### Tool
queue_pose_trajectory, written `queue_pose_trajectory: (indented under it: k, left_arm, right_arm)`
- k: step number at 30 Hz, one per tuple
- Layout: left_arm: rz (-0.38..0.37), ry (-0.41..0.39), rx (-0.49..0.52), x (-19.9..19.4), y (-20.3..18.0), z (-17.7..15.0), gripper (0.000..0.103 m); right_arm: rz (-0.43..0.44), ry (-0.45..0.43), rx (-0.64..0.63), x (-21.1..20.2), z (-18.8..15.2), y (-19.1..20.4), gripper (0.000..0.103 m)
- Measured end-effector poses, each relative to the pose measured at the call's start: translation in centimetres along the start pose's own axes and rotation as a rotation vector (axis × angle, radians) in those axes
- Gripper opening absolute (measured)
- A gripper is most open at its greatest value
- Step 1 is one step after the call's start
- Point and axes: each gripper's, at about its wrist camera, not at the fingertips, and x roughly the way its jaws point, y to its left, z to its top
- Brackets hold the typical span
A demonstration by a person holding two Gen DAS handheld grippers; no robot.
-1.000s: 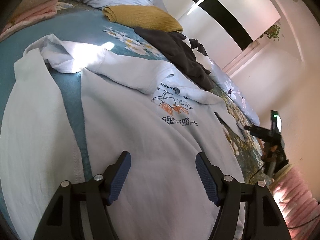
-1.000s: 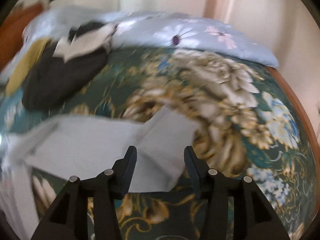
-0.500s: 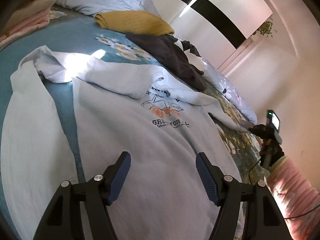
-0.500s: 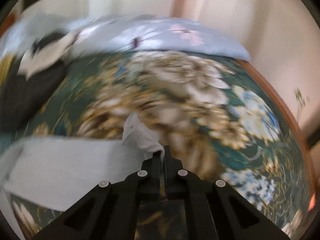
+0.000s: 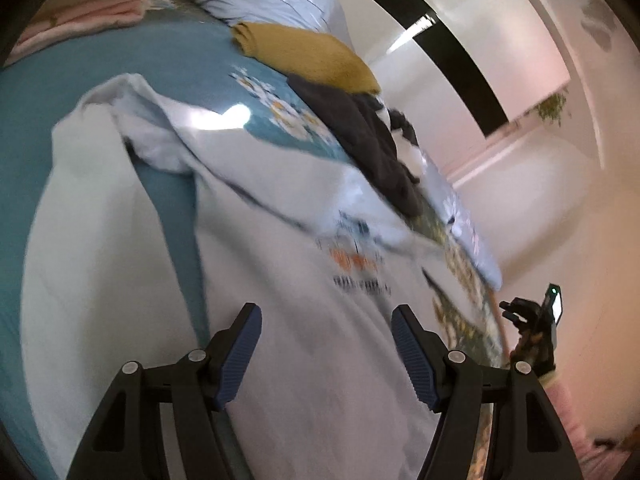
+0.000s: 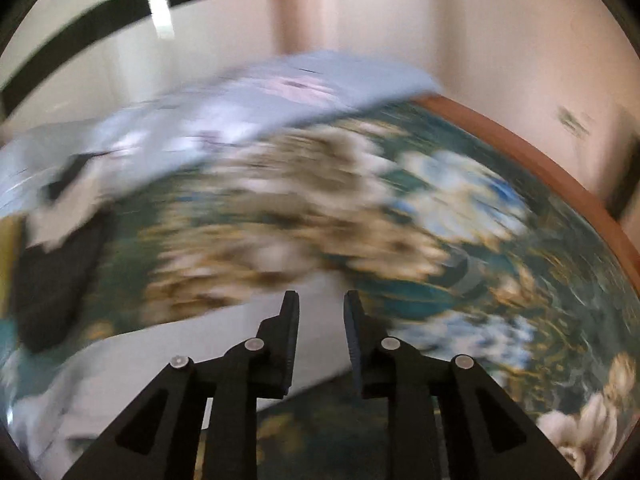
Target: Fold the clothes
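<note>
Ahead of my left gripper (image 5: 326, 346) the pale sweatshirt (image 5: 304, 360) lies flat, so I can pass low across it. At one o'clock a dark garment (image 5: 372, 148) and a mustard one (image 5: 308, 56) are heaped in the way. Between my right gripper's (image 6: 321, 334) parted fingers lies a sleeve (image 6: 160, 364); from twelve to three the floral bedspread (image 6: 460, 240) is bare up to the wooden edge (image 6: 560, 176).

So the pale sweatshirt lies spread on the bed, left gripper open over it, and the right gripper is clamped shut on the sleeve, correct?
Not quite: the right gripper is open, its jaws standing apart over the sleeve, as the right wrist view shows. The rest holds: the pale sweatshirt lies spread on the bed, with the left gripper open over it.
</note>
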Motion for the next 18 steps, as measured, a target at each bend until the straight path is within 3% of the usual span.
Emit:
queue_pose_trajectory:
  k: [1, 2, 4, 9, 13, 18]
  left_arm:
    - [-0.002, -0.01, -0.022, -0.2, 0.4, 0.8, 0.071]
    - [-0.01, -0.019, -0.047, -0.4, 0.9, 1.6, 0.071]
    - [-0.03, -0.027, -0.096, -0.5, 1.7, 3.4, 0.071]
    - [-0.066, 0.018, -0.18, 0.9, 2.7, 6.5, 0.071]
    - [-0.034, 0.043, -0.225, 2.6, 3.9, 8.2, 0.071]
    - [0.012, 0.067, -0.27, 3.9, 5.5, 9.3, 0.071]
  right_arm:
    - [0.059, -0.01, -0.036, -0.9, 0.0, 1.6, 0.032]
    - [0.173, 0.015, -0.072, -1.7, -0.6, 3.9, 0.039]
    - [0.364, 0.093, -0.142, -2.6, -2.3, 8.5, 0.044]
    - [0.721, 0.362, -0.313, -3.1, -8.5, 19.8, 0.045]
    - [0.798, 0.511, -0.267, -1.0, -11.2, 23.4, 0.045]
    - [0.774, 0.676, -0.065, 3.0, -13.0, 23.6, 0.045]
